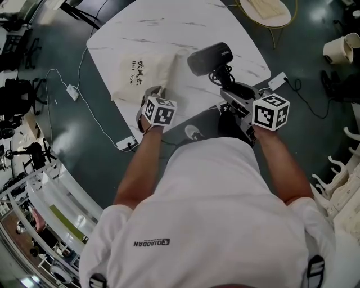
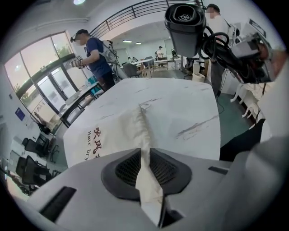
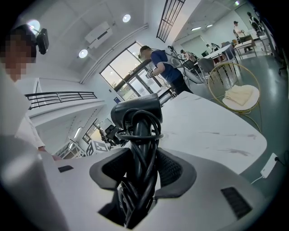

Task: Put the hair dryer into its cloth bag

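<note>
We're at the opening step. The left gripper [image 2: 146, 168] is pinched narrow on a ridge of cloth at the edge of the cloth bag [image 1: 142, 73]. The rest of the bag lies flat on the marble tabletop [image 1: 169, 28], printed side up.

The right gripper [image 3: 142, 173] is clamped around the handle of the black hair dryer [image 1: 209, 58], with the coiled cord bunched between its jaws. The dryer hangs above the tabletop, off to the right of the bag and not touching it.

Next, as we read it, the pinched cloth has to be lifted so the mouth gapes. We can't tell from here whether only one layer is caught. Then the dryer can be steered in head first. The loose cord loops could snag on the rim.

Round about, a white charger and cable [image 1: 72, 91] lie on the floor to the left. A round chair [image 1: 267, 10] stands beyond the tabletop. Neither blocks the path.
</note>
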Motion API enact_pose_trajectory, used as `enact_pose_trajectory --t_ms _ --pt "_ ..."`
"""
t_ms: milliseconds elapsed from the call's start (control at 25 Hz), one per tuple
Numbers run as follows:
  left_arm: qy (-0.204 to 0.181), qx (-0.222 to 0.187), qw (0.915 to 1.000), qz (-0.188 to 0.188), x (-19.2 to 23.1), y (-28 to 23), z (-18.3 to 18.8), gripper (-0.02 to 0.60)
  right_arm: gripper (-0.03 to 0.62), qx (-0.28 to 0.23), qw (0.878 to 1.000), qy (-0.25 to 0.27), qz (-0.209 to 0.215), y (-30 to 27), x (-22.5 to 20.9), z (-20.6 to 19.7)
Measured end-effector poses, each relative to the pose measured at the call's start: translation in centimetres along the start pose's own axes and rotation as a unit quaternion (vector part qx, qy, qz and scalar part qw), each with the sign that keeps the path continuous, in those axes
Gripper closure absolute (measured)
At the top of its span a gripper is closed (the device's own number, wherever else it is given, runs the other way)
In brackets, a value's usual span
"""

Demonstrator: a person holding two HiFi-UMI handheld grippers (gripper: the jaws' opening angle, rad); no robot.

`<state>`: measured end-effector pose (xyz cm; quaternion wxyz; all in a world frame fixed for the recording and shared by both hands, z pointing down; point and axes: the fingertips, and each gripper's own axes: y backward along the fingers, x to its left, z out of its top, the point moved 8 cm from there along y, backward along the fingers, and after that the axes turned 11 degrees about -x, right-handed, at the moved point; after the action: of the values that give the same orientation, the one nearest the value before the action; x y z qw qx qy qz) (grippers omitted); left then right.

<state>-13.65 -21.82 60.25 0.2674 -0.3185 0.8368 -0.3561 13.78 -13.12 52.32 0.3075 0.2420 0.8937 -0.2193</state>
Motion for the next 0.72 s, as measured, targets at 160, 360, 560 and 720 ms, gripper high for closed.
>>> enact_pose_trajectory --t_ms 160,360,560,720 --pt "0.069 -0.023 0.9972 -0.017 1.1 1.0 0.8 0.514 0.388 0.015 1.0 0.011 0.009 -0.7 0.0 0.2" --pt "0.188 -0.07 0.979 -0.036 3.2 2.4 1.4 0.518 0.388 0.039 0.999 0.023 0.019 -2.0 0.0 -0.2" --pt "0.221 -0.09 0.9698 -0.048 4.2 3.1 1.7 0.518 0.388 0.076 0.996 0.048 0.028 -3.6 -0.5 -1.1" --pt "0.226 -0.101 0.9674 -0.052 4.7 3.6 2.0 0.518 0.388 0.112 0.991 0.069 0.038 -4.9 -0.6 -2.1"
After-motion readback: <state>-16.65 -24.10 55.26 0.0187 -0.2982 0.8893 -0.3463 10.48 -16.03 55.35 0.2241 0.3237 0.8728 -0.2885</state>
